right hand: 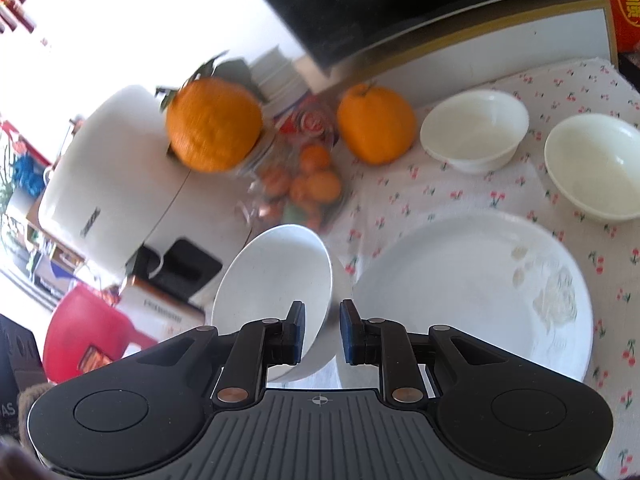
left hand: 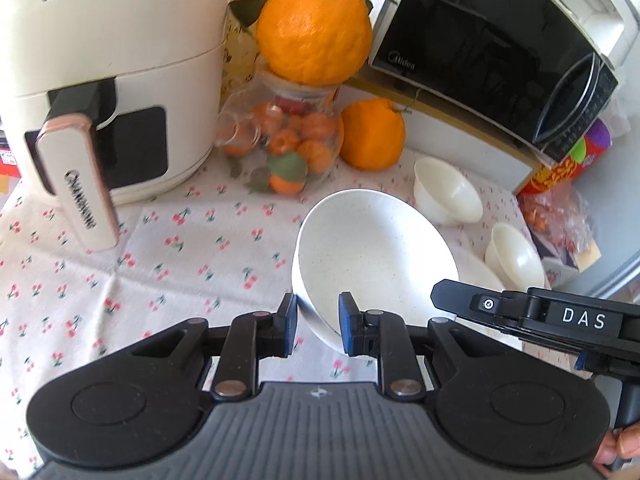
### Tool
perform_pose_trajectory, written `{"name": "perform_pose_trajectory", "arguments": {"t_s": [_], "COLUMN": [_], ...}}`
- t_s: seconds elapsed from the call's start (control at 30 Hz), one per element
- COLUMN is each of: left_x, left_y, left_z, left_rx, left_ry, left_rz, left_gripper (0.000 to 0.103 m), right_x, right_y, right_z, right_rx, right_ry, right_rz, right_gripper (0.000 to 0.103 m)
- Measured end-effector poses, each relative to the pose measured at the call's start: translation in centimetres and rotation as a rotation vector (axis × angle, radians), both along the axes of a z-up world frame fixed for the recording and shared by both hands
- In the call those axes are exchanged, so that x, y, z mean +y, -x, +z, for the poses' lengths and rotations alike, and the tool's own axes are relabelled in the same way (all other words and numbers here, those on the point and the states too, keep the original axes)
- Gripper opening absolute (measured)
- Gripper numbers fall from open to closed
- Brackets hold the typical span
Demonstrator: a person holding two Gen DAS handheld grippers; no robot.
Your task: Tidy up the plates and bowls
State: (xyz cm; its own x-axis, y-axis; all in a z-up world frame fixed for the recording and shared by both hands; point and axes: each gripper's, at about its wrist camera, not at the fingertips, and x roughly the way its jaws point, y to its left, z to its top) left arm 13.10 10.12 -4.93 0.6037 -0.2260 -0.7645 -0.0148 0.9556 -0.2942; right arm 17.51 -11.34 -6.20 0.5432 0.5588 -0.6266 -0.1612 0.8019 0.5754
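A white speckled bowl [left hand: 372, 248] is held tilted above the cherry-print cloth; it also shows in the right wrist view [right hand: 276, 280]. My left gripper [left hand: 318, 320] is shut on its near rim. My right gripper [right hand: 322, 330] also has the bowl's rim between its pads, shut on it; its body shows in the left wrist view [left hand: 540, 316]. A large white plate [right hand: 472, 292] lies on the cloth to the right of the bowl. Two small cream bowls [right hand: 474, 130] [right hand: 596, 166] sit beyond the plate, also seen in the left wrist view [left hand: 446, 190] [left hand: 514, 254].
A white air fryer [left hand: 100, 80] stands at the back left. A glass jar of small oranges [left hand: 288, 148] with a big orange [left hand: 314, 26] on top stands behind the bowl, another orange [left hand: 372, 134] beside it. A black microwave [left hand: 500, 48] is at the back right. A red snack packet [left hand: 560, 184].
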Motion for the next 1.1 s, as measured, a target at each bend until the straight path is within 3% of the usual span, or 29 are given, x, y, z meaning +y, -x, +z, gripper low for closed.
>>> {"name": "perform_pose_trajectory", "arguments": {"t_s": [0.3,0.83,1.1], "left_x": [1.6,3.2,3.1], "left_y": [2.3,3.9,3.8], "left_z": [-0.6,-3.1,-3.3], "left_rx": [0.044,0.135,0.141], "left_ry": [-0.027,-0.093,-0.098], "left_rz": [-0.024,-0.05,-0.054], "left_gripper": [0.02,0.02,0.02], "right_x": [1.8,5.5,5.9], "right_y": [1.9,3.2,3.4], "right_z": [-1.2,-3.5,-3.7], "right_rx": [0.071,0.123,0.118], "right_ry": [0.023,0.126,0.139], "right_rz": [0.081,0.174,0.181], "right_gripper": [0.021,0.021,0.021]}}
